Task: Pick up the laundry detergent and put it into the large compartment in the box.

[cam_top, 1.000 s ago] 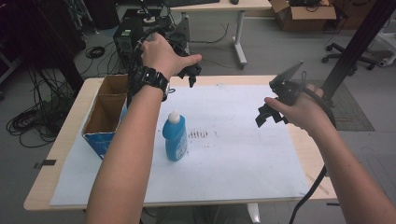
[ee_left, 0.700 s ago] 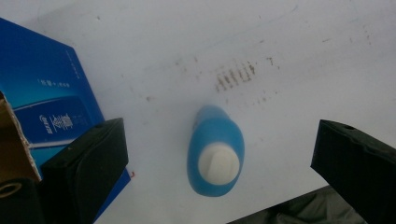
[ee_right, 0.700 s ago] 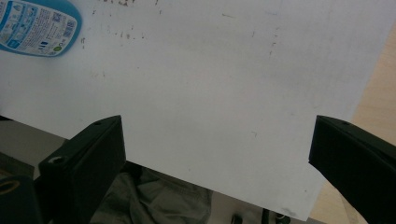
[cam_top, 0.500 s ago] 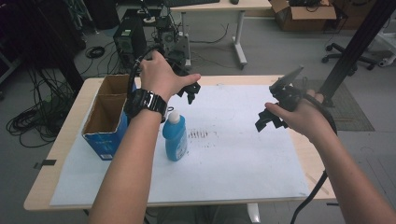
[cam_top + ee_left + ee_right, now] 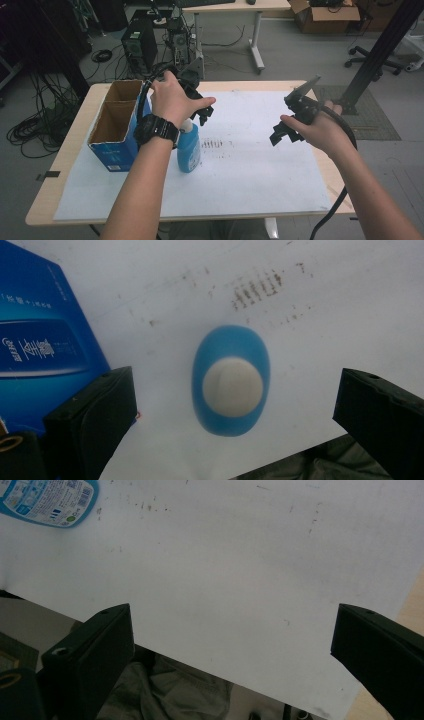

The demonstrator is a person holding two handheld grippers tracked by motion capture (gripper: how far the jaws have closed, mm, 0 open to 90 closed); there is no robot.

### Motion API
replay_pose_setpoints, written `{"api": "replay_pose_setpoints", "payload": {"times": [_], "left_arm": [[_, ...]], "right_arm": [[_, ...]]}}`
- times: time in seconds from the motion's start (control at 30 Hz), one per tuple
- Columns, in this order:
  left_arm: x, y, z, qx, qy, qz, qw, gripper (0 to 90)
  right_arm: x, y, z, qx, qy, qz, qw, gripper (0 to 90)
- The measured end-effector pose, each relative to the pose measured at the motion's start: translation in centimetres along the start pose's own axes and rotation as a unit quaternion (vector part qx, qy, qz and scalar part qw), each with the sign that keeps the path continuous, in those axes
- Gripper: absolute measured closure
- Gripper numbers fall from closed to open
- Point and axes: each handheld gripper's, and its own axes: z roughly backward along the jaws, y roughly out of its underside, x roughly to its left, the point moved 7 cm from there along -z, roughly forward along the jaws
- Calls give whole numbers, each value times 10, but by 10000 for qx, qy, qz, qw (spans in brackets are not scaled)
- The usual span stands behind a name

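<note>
I hold the left gripper [image 5: 235, 385], jaws spread wide, directly over the blue bottle [image 5: 231, 380] at frame centre; I descend straight, centring its white cap [image 5: 232, 387]. The right gripper [image 5: 286, 134] idles released.

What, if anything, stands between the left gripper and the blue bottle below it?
Nothing visible. The left gripper hangs open above the bottle, whose white cap lies between the two fingers. The box stands off to one side.

place: lab | cues: computer towers [image 5: 134, 44], floor cables [image 5: 30, 127], office chair [image 5: 361, 52]
</note>
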Motion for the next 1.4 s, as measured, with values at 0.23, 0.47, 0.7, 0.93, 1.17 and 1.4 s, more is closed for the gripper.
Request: {"api": "replay_pose_setpoints", "payload": {"times": [0.23, 0.47, 0.7, 0.93, 1.17, 1.4], "left_arm": [[0, 4, -18, 112, 20, 9, 9999, 40], [-1, 8, -34, 207, 32, 24, 9998, 40], [-2, 10, -43, 277, 52, 34, 9996, 41], [-3, 12, -53, 327, 12, 34, 9995, 43], [-5, 14, -62, 375, 43, 34, 9993, 44], [-7, 15, -69, 448, 61, -34, 9990, 57]], "right_arm": [[0, 1, -3, 10, -7, -5, 10000, 38], [-2, 3, -6, 44, -30, -27, 10000, 38], [-2, 4, -7, 53, -27, -16, 10000, 38], [0, 6, -8, 46, -21, 25, 10000, 38], [1, 8, -8, 50, 6, 33, 10000, 38], [1, 10, -8, 89, 14, 39, 10000, 38]]}}
